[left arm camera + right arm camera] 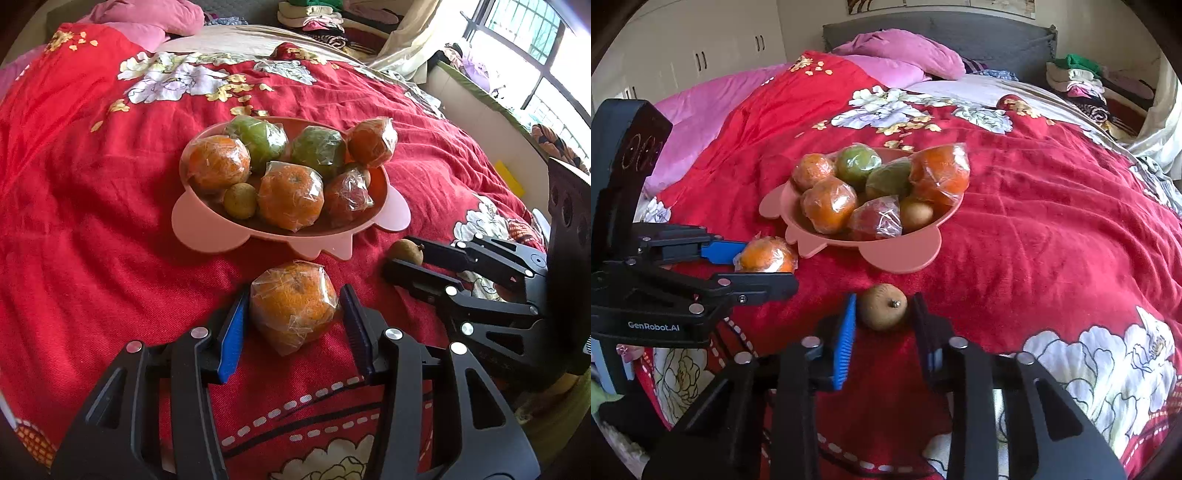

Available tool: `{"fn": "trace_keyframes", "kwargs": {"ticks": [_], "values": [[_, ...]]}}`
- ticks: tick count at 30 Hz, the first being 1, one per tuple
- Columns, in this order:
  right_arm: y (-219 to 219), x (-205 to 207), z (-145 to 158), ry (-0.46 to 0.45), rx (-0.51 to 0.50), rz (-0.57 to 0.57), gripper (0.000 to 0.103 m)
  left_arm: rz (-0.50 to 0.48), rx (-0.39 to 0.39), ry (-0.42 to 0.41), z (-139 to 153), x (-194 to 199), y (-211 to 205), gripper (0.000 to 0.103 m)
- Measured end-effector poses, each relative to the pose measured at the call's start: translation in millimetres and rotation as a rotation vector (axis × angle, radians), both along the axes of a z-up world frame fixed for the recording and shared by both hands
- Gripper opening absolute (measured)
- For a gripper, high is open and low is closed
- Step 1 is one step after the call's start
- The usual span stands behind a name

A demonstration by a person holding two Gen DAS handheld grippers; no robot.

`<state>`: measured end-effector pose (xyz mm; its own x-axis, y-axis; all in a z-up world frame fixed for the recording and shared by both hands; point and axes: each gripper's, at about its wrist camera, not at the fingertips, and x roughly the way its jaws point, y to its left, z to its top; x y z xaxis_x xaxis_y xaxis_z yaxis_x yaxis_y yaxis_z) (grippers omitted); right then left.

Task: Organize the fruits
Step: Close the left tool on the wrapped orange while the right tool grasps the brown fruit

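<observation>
**Both hand-held grippers clamped on the last two loose fruits beside the pink bowl**

On the red floral bedspread [92, 184] of the bed sits a shallow pink scallop-edged plastic bowl [207, 229], already heaped with plastic-wrapped oranges, two wrapped green fruits, a wrapped red one and small brown ones. Two fruits lie outside it, just in front of its near rim, and each sits between a pair of jaws.

The left hand-held gripper [295, 306] is closed around the film-wrapped orange [293, 295]; its blue-padded fingers press the wrapper on both sides, the jaws kept wide because the fruit is broad. The fruit appears to rest on the blanket, so lifting is not yet done.

The right hand-held gripper [884, 314] is clenched on the small round brown fruit with a stem nub [882, 308], its pads touching either flank. It comes in steeply from above, which suits a fruit sunk slightly into soft cloth.

Gathering both strays at once looks like the reason for the paired grip: the bowl is the collecting place, and its front edge is near. The heap leaves little room, so a fruit set on top may roll.
</observation>
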<state>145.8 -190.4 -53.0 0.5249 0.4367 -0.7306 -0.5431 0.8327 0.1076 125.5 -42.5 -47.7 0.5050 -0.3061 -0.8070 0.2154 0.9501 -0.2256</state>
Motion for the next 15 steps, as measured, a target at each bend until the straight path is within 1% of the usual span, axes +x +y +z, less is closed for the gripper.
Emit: {"fn": "trace_keyframes", "kwargs": {"ticks": [10,15], "values": [[-23,-11,2,0.008,0.069,-0.053,0.025,0.006,0.002,-0.001,-1,2,-1,0.040],[-33,-12,4,0.013,0.095,-0.083,0.025,0.009,0.014,-0.005,-1,4,-1,0.037]]}}
